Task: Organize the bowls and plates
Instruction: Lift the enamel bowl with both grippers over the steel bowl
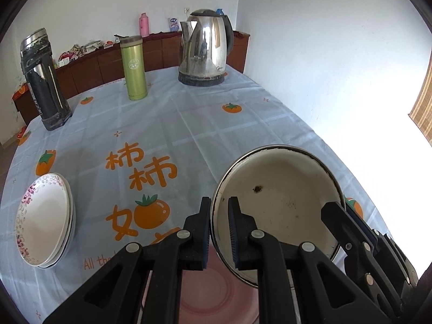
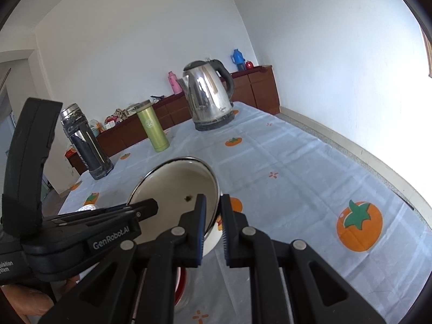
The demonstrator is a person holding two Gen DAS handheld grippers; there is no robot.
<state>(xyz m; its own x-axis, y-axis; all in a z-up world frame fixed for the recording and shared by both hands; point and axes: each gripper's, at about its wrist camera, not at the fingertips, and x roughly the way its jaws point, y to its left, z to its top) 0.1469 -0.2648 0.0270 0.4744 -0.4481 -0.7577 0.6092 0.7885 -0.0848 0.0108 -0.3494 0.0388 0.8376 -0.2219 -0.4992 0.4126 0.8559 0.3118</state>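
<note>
1. Left wrist view alone shows you the stacked floral plates (image 1: 44, 220) on the counter (image 1: 189, 124) at far left, well apart from both tools, and a pink dish (image 1: 210, 291) low down, directly under your left tool (image 1: 219, 232).
2. Right wrist view alone shows you a red-rimmed dish (image 2: 180, 286) below the tools, mostly hidden by the linkage, plus something silvery (image 2: 87, 208) behind the other tool's fingers that is too hidden to name.
3. Both views share the steel kettle (image 1: 206, 47), the green flask (image 1: 133, 67) and the dark thermos (image 1: 43, 79), standing upright at the far end of the counter.
4. Your white enamel bowl (image 1: 278, 197) is raised off the counter and tilted, its inside facing the cameras, with a dark chipped spot near the middle.
5. Your left tool straddles the bowl's left rim, one finger outside and one inside; the pads look pressed on the rim.
6. Your right tool (image 2: 212, 225) straddles the opposite rim likewise, but a gap shows between the outer pad and the bowl wall, so you cannot tell whether it is truly clamped.
7. Each tool appears in the other's view, at the far side of the bowl.
</note>
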